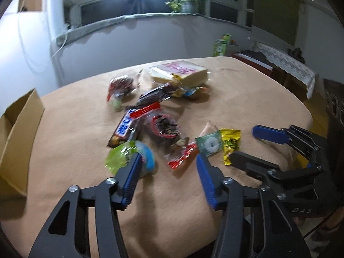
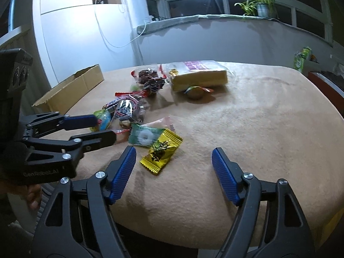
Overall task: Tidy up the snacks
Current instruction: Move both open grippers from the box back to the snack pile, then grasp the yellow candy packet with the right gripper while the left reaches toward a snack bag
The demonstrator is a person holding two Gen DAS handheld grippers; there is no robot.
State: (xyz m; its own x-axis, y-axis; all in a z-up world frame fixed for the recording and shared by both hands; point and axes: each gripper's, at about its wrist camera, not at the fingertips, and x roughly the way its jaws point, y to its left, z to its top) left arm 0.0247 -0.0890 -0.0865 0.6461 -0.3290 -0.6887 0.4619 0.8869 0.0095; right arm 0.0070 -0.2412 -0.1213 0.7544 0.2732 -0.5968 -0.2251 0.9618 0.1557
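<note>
dim room, blurred snacks, box cut off

White letters "DAS" stand on the black body of the right tongs. "GenRobot.AI" is printed on the black body of the left tongs. Print on the snack wrappers is too blurred to read.

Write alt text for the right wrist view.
The open right gripper hovers over a tan-covered table, a yellow candy packet lying just ahead of its left finger. Beyond it lie a green mint packet and scattered snacks; the left gripper reaches in from the left, near a cardboard box.
</note>
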